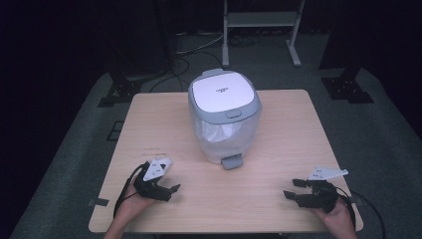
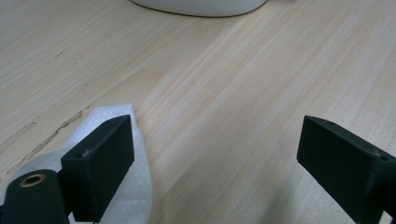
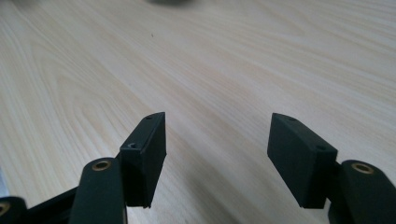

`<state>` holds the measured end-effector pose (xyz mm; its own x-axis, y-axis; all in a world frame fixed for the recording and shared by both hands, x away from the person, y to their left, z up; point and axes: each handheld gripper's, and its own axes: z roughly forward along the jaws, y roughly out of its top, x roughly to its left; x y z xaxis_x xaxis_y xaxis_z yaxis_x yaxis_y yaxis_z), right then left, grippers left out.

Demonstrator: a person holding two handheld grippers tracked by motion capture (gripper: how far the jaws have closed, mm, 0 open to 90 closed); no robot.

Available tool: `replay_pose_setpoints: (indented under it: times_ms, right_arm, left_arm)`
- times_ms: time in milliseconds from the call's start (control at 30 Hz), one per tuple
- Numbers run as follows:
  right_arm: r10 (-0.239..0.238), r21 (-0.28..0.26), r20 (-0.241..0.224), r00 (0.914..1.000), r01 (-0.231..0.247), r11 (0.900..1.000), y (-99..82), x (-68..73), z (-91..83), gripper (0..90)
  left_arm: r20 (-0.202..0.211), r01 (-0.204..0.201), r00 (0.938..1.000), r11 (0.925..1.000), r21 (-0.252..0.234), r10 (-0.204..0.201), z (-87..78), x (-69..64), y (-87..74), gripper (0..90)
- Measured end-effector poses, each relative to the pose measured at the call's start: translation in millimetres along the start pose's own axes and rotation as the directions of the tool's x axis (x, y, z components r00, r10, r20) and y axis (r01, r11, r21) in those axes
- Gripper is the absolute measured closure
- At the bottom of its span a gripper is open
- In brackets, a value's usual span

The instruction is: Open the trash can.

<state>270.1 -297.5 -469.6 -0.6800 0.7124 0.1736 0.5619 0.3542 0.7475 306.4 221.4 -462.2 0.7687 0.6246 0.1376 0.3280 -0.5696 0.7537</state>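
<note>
A white tissue [image 2: 126, 186] is seen flat on the counter [image 2: 243, 93], under the left gripper's [image 2: 215, 158] one jaw; both grippers are held wide, nothing gripped.

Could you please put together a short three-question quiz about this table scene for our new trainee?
1. True or false: the lid of the pedal bin is shut.
2. What lies on the table beside one black jaw of the left gripper? A) a white tissue B) a metal spoon C) a red cup
3. Is anything held between the jaws of the right gripper?

Key
1. True: the white lid lies flat on the grey rim, and a clear liner bag shows inside the bin.
2. A: a white tissue lies flat under and beside that jaw, and the jaws stand wide apart.
3. No: the jaws are open with bare wood between them.
</note>
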Motion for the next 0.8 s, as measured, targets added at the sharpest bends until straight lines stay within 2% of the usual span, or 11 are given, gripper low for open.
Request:
replay_pose_setpoints:
  times_ms: [300, 500, 700, 800]
  right_arm:
    - [-0.005, -0.010, -0.018, 0.9998, 0.005, 0.9999, 9.7, -2.0, 0.4, 36.4]
    - [-0.012, 0.007, -0.026, 0.9996, 0.012, 0.9999, 16.6, -0.9, -0.1, 36.4]
    - [-0.036, 0.010, -0.030, 0.9989, 0.037, 0.9993, 30.7, 3.0, -7.8, 36.4]
    - [-0.061, 0.012, -0.026, 0.9978, 0.061, 0.9981, 45.0, 3.9, -14.6, 36.4]
  left_arm:
    - [-0.014, 0.001, 0.9999, 1.0000, -0.001, -0.001, -3.2, 0.5, -1.8, 9.9]
    - [-0.018, -0.014, 0.9997, 0.9999, 0.002, 0.014, -5.7, -0.8, -3.0, 9.9]
    - [-0.022, -0.007, 0.9997, 1.0000, -0.004, 0.007, -7.8, -0.8, -4.1, 9.9]
    - [-0.024, -0.008, 0.9997, 1.0000, -0.006, 0.007, -8.7, -0.6, -4.0, 9.9]
